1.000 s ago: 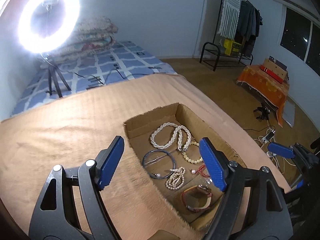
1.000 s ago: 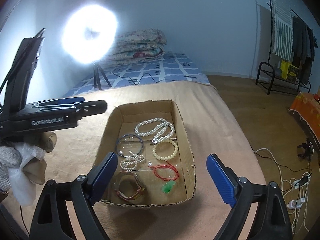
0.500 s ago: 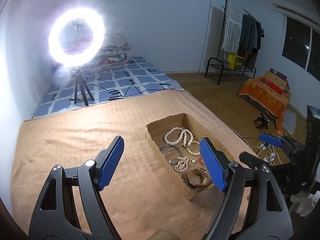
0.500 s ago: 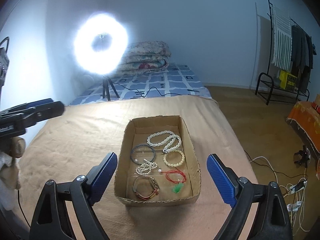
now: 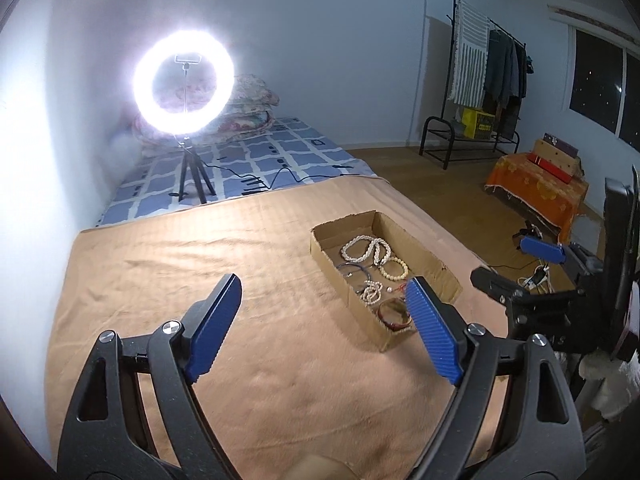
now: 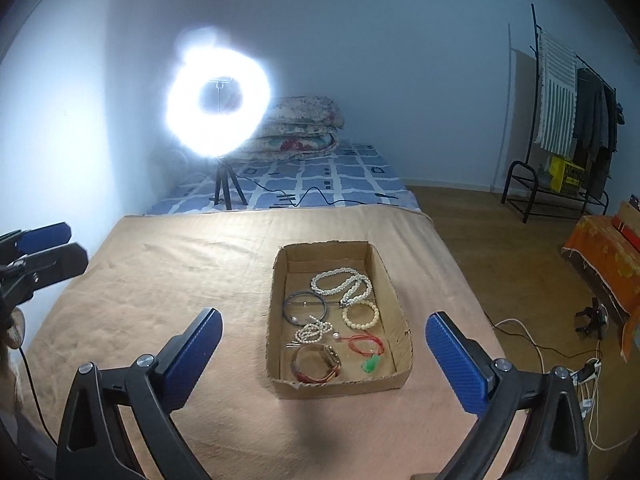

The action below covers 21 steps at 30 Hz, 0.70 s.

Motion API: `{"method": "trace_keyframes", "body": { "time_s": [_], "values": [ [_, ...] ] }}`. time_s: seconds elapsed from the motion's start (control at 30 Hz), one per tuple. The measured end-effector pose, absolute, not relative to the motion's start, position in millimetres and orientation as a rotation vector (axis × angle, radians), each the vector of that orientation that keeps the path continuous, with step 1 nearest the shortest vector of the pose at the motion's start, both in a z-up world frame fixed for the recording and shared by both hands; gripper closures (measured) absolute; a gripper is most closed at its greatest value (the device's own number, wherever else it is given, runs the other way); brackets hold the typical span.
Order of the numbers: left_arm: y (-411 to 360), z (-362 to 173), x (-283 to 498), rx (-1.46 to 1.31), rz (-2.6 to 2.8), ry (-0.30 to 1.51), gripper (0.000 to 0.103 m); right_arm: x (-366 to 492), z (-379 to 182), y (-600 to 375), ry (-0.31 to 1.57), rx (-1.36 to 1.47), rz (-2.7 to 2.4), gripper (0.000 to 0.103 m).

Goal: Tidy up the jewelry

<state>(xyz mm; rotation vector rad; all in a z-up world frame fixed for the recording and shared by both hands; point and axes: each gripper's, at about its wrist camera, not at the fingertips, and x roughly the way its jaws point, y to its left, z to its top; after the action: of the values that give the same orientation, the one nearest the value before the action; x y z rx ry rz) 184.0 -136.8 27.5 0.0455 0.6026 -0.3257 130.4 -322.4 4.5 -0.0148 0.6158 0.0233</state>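
Hovering with both tools spread, empty, jaws just widened: left tool (image 5: 320, 334), right tool (image 6: 322, 354); next, reaching into cardboard tray (image 6: 400, 378) at frame centre.

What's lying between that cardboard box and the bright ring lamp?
Mostly bare tan blanket, then patterned blue bedsheet crossed by a black cable. The right wrist view shows it best.

Blue-padded black tongs (image 6: 322, 354), tan blanket (image 6: 168, 280), brown cardboard tray (image 6: 394, 378) holding white pearl necklace (image 6: 340, 282), green pendant (image 6: 370, 365).
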Motion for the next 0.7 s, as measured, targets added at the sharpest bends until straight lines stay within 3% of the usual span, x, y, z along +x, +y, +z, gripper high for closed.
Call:
{"method": "trace_keyframes", "body": {
  "time_s": [0.2,0.33,0.7],
  "values": [
    [-134.9,28.3,160.7,0.050,-0.317,0.576,0.016,112.6,11.9,-317.4,0.580,-0.004,0.002,0.000],
    [-135.3,26.5,152.5,0.047,-0.322,0.569,0.008,104.6,13.7,-315.9,0.564,-0.007,-0.021,0.000],
    [-139.8,22.5,139.3,0.053,-0.337,0.566,0.002,92.0,10.9,-303.4,0.556,-0.057,-0.041,0.000]
  ]
}}
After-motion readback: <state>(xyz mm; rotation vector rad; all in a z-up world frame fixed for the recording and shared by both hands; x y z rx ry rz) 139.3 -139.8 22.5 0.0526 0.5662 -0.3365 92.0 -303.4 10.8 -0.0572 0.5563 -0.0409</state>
